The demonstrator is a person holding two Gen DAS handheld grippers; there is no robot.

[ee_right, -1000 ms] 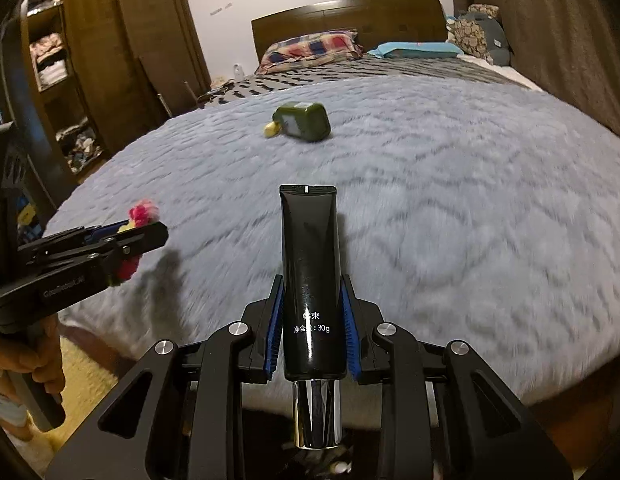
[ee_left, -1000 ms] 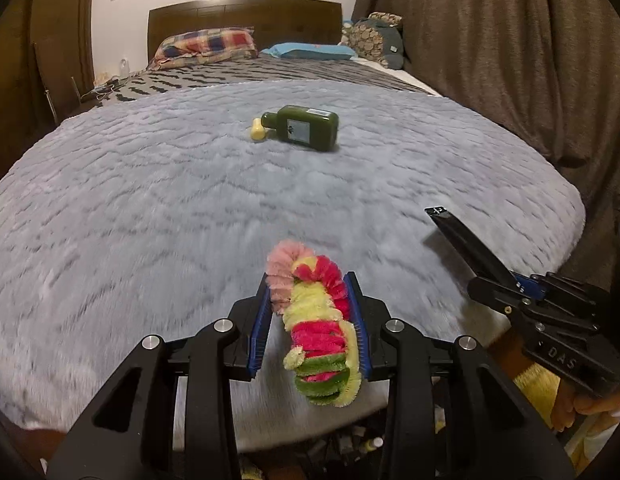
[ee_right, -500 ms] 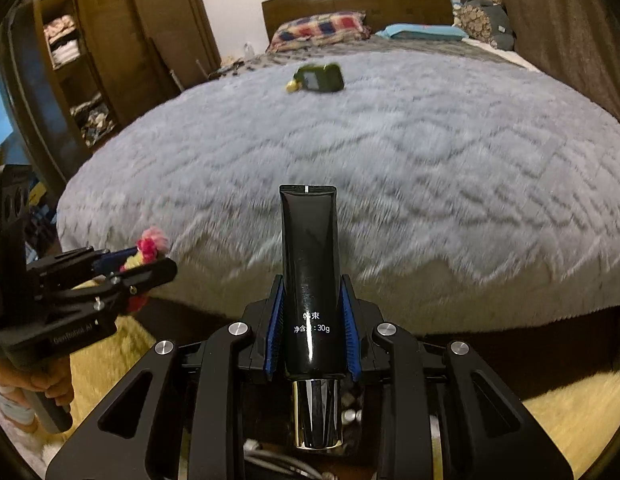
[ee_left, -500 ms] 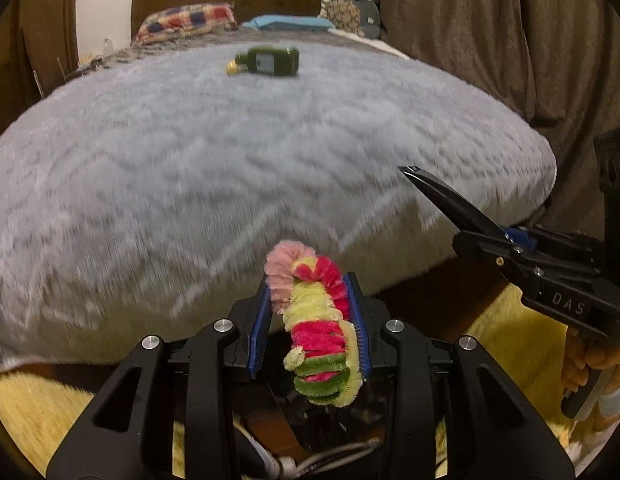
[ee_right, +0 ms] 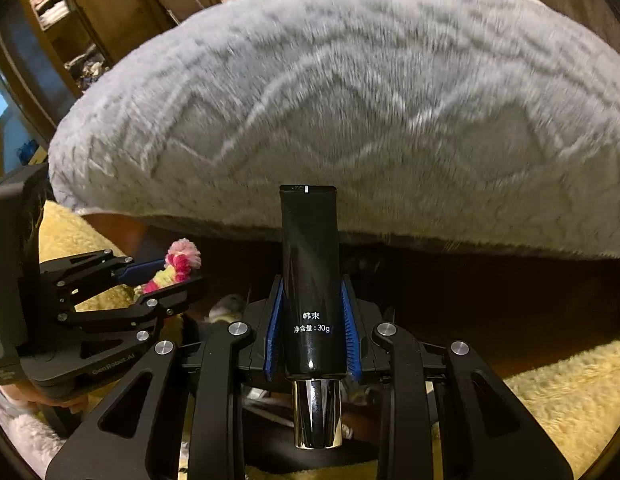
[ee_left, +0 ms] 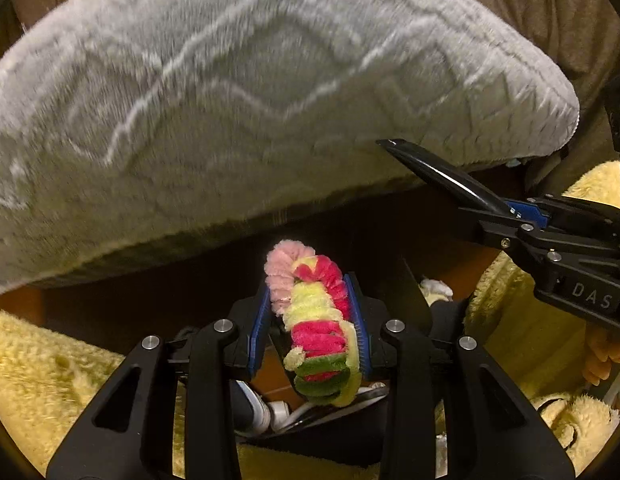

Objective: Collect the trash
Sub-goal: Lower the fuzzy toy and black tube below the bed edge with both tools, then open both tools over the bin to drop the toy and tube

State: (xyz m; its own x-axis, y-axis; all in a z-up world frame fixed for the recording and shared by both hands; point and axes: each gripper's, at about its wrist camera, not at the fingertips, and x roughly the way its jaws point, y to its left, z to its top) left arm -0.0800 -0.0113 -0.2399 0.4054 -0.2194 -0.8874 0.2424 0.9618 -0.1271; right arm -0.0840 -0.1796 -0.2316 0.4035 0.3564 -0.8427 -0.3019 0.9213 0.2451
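My left gripper is shut on a fuzzy pipe-cleaner coil of pink, yellow, red and green. It hangs below the foot edge of the bed, over a dark bin with white scraps in it. My right gripper is shut on a black cosmetic tube with a chrome cap, held upright. Each gripper shows in the other's view: the right one at the right with the tube, the left one at the left with the coil.
The grey plush bedspread fills the upper view and overhangs a dark gap under the bed. A yellow shaggy rug covers the floor on both sides. A wooden wardrobe stands at the left, brown curtains at the right.
Both grippers have dropped from above the bed down past its foot edge toward the floor, each still holding its item. The green bottle on the bed is out of the left view.
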